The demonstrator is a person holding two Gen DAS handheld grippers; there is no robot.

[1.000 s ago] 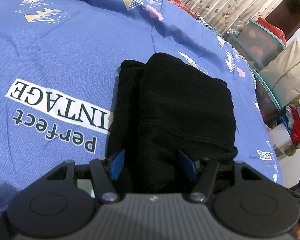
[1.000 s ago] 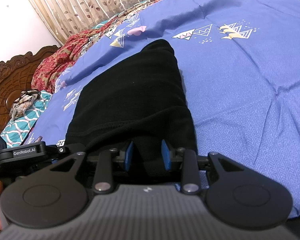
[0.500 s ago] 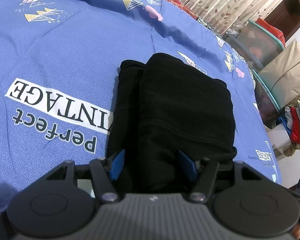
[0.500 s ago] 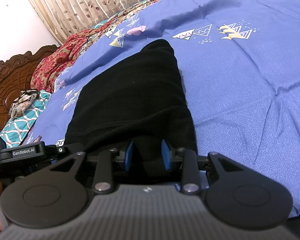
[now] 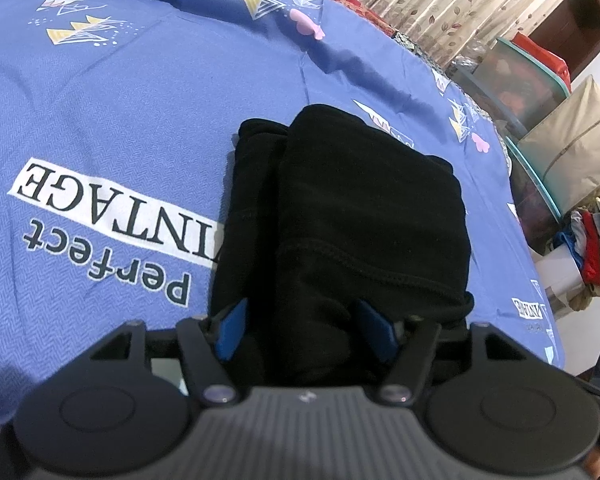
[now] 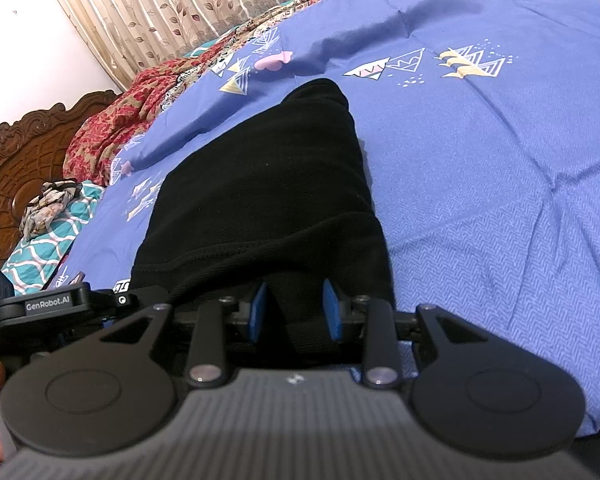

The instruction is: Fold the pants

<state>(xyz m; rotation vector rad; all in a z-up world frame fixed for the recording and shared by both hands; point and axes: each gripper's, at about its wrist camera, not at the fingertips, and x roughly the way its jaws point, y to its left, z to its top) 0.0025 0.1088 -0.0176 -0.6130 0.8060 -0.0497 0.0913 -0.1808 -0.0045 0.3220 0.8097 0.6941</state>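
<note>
Black folded pants [image 5: 360, 216] lie on blue bedsheet [image 5: 140, 120].

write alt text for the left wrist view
Folded black pants lie on a blue printed bedsheet, their near edge between the blue pads of the left gripper, whose jaws are opening. Curtains and storage bags stand beyond the bed.

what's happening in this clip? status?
A person is folding black pants on a bed with a blue printed bedsheet, one handheld gripper in each hand. The pants already lie in a compact folded stack. The left gripper has the near edge of the stack between its fingers, and its jaws are opening. The right gripper has a narrower bunch of the same fabric between its pads. Looks like the release at the end of a fold.
</note>
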